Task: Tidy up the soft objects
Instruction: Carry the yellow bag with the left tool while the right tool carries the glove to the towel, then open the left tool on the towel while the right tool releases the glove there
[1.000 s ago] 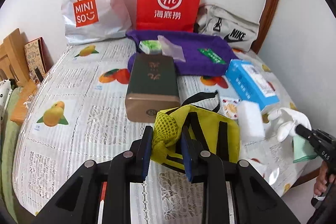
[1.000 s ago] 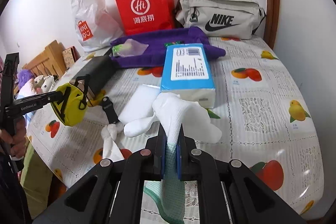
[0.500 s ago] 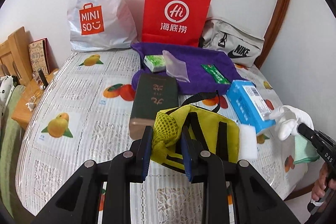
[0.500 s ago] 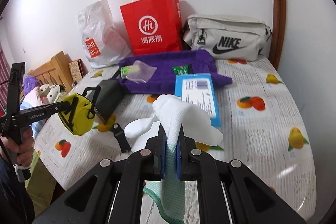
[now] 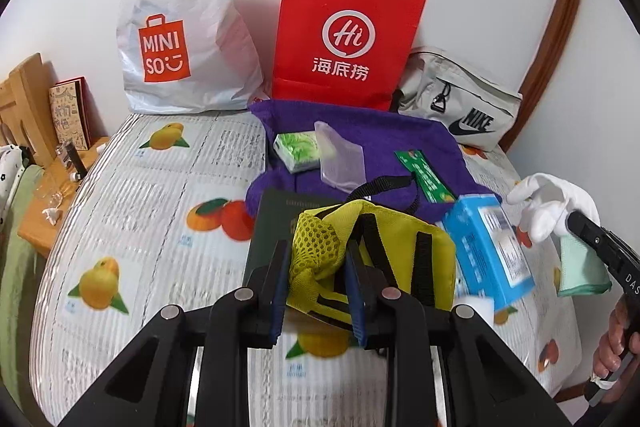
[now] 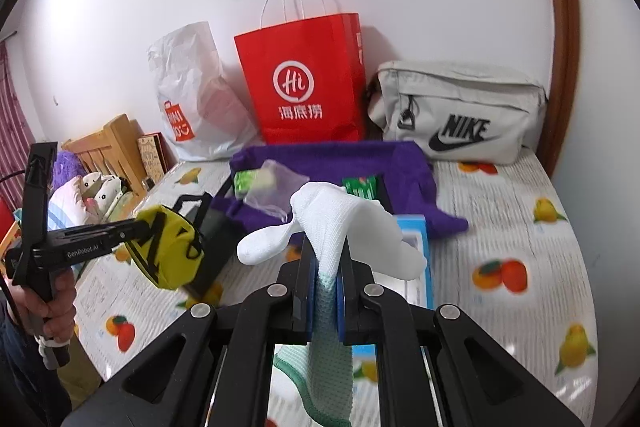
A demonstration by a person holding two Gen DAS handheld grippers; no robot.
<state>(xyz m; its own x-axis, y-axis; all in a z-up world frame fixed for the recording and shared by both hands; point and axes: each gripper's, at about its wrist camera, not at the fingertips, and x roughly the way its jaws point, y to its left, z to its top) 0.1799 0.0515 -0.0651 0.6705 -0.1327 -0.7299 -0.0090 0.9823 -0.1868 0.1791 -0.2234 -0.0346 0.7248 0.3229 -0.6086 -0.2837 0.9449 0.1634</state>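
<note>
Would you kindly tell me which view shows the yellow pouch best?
The left wrist view: the yellow pouch fills the centre, its mesh pinched in the left tool. The right wrist view shows it small and side-on.

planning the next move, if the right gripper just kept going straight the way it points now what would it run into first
Probably the blue tissue box, lying on the table just beyond the right gripper, which is shut on a white glove. Past it lies the purple cloth. Depth is unclear: held high enough, the gripper could clear the box.
</note>
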